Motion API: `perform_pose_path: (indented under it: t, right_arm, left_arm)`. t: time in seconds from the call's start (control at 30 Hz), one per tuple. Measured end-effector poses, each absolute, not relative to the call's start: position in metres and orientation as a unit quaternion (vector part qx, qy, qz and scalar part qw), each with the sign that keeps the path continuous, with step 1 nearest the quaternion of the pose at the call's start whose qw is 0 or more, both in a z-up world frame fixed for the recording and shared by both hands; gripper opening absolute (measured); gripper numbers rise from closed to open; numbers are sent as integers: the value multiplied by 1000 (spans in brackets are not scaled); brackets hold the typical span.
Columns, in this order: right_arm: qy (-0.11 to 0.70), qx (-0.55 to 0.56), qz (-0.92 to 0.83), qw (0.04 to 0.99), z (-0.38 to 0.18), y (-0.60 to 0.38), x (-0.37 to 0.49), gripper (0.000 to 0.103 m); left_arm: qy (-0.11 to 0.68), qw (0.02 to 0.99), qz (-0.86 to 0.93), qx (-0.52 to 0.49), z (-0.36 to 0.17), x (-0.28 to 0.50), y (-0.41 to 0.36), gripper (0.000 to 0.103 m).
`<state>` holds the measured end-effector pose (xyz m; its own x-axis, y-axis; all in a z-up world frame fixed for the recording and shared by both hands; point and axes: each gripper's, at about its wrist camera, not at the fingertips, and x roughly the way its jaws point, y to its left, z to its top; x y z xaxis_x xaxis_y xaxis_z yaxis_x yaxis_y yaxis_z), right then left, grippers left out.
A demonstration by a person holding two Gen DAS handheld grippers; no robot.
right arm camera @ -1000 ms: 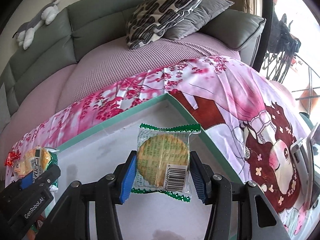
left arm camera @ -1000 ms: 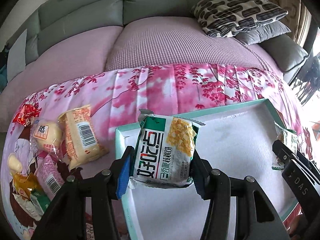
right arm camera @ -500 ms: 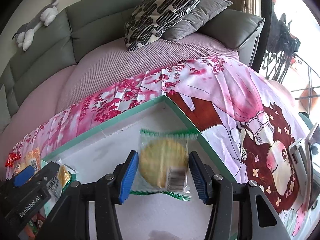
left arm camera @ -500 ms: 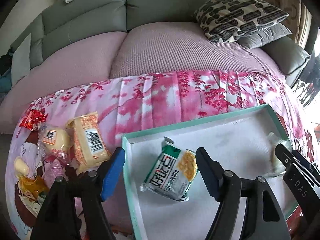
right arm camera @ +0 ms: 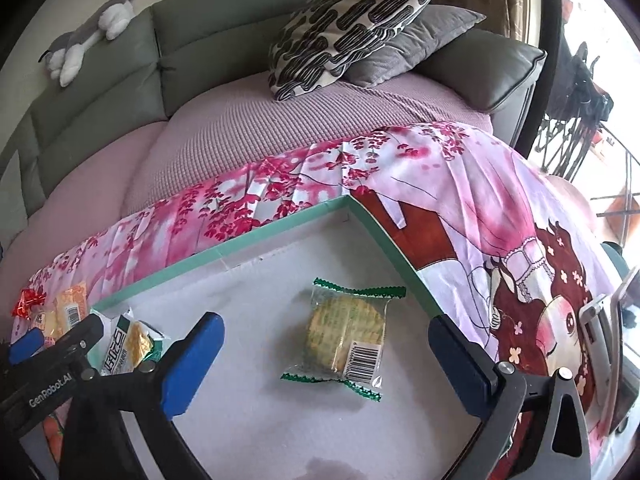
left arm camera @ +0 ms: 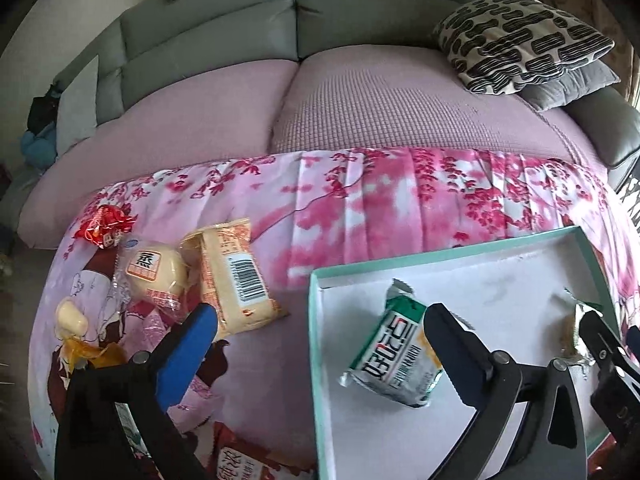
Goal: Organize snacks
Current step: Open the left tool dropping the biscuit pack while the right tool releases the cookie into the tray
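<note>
A: What changed?
B: Both hand-held grippers, left (left arm camera: 320, 344) and right (right arm camera: 326, 350), have just been opening and now gape wide; a second ago each clamped a snack.
A: Where now?
B: Corn snack (left arm camera: 394, 356) and biscuit (right arm camera: 344, 340) lie loose in the box (right arm camera: 280, 224).

In the left wrist view, the black right-hand finger (left arm camera: 460, 344) of the left gripper covers the yellow corner of the green-and-white corn snack packet (left arm camera: 394, 354). The round biscuit in its clear green-edged wrapper (left arm camera: 570, 330) is blurred and half hidden behind the black right gripper (left arm camera: 608, 344). The red packet with white lettering (left arm camera: 244, 464) is cut off by the bottom edge. The mint-green cardboard box lid (left arm camera: 316, 360) runs out of frame at the bottom. The small yellow wrapped items (left arm camera: 86, 350) at far left are too indistinct to identify.
</note>
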<state>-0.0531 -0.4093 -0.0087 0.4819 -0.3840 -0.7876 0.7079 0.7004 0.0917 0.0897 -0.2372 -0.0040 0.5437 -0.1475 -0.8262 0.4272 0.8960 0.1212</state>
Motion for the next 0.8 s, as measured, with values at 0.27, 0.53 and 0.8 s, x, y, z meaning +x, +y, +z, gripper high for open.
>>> perform_pose_path:
  t: [0.27,0.53,0.8]
  right_arm:
    - [384,209,-327,838,-7,-410,-56,103]
    - [362,215,-334,844,3,-408,-60,103]
    - [341,223,-306,860,15,-397,-62,103]
  left_arm:
    - [447,865,-173,150,-4,91,-237,103]
    - [431,873,-175,146,2,87,-235,103]
    - [426,878,-187,114,15,85,-218,103]
